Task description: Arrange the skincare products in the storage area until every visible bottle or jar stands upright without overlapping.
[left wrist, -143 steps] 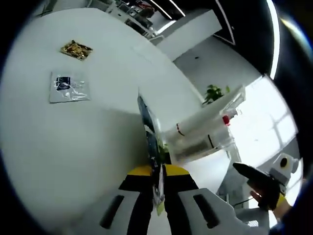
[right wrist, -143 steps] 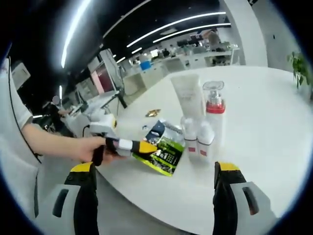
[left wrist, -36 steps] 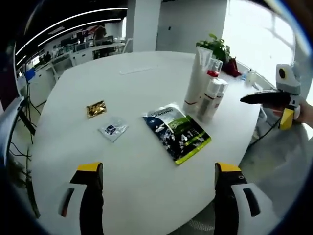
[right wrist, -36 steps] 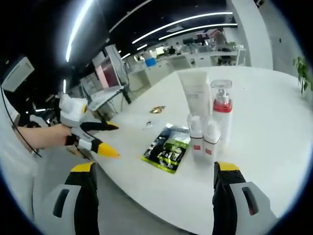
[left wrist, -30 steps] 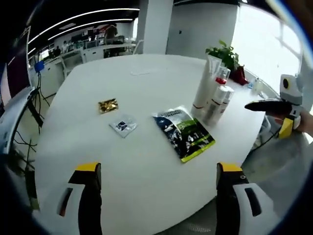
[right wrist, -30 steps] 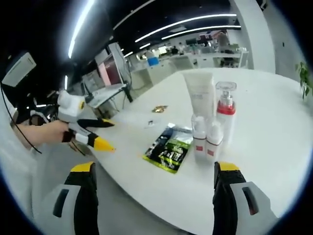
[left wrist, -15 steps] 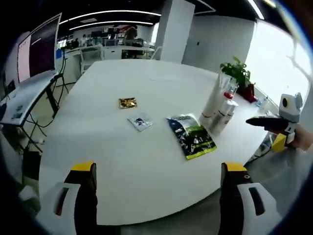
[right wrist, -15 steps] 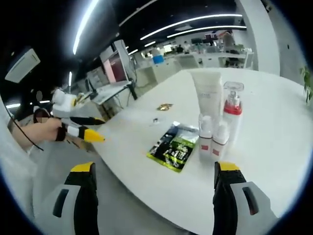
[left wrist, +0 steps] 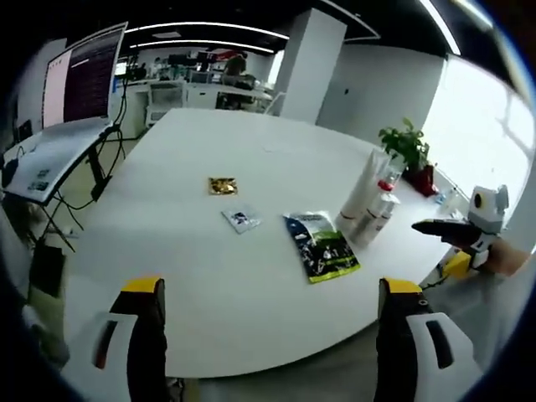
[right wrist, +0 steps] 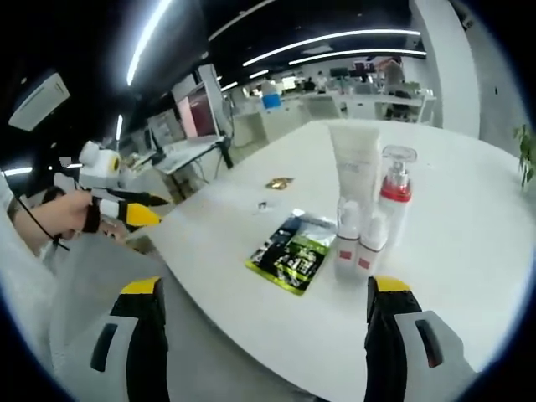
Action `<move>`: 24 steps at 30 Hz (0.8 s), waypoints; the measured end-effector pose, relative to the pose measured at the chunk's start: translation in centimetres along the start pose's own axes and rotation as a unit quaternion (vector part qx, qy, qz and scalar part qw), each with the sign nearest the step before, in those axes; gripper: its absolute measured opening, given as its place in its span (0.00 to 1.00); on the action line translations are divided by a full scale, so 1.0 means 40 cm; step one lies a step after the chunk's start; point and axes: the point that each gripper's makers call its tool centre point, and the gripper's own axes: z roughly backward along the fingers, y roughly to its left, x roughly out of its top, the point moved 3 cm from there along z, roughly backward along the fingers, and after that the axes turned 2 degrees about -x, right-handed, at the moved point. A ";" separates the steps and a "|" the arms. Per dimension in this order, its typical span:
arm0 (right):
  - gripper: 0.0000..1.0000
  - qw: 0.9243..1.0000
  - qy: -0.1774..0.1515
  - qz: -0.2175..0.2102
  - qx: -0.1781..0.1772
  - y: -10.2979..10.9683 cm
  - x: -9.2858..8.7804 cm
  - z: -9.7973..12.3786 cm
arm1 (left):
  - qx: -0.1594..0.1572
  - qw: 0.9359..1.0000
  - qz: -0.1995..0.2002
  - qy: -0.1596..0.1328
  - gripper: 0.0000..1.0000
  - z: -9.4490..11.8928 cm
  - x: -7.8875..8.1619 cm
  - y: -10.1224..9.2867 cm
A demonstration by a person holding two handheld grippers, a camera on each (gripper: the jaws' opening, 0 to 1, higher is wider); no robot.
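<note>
A: Bottle positions?
B: White tube (right wrist: 355,170), pump bottle (right wrist: 394,203) and two small bottles (right wrist: 358,244) stand upright; green sachet (right wrist: 291,254) lies flat beside the tube.
A: Grippers?
B: Left gripper (left wrist: 268,335) and right gripper (right wrist: 262,335): jaws spread, apparently empty.

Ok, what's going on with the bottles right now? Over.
Left gripper and right gripper open, empty, off the table. Bottles upright, clustered. Green packet flat beside them.

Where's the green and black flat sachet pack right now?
In the right gripper view the green and black flat sachet pack lies flat on the white table, just left of the two small white bottles with red bands.
</note>
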 end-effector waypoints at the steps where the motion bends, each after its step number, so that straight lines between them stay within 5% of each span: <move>1: 0.99 1.000 -0.002 0.000 -0.006 -0.004 0.001 0.003 | -0.002 1.000 -0.002 0.000 0.99 0.003 0.004 0.001; 11: 0.99 0.999 -0.015 -0.006 -0.039 -0.038 0.011 0.015 | -0.023 1.000 -0.011 -0.007 0.99 0.009 0.020 0.030; 24: 0.99 0.999 -0.010 0.007 -0.033 -0.035 0.006 0.009 | -0.039 0.999 0.007 -0.013 0.99 0.006 0.008 0.047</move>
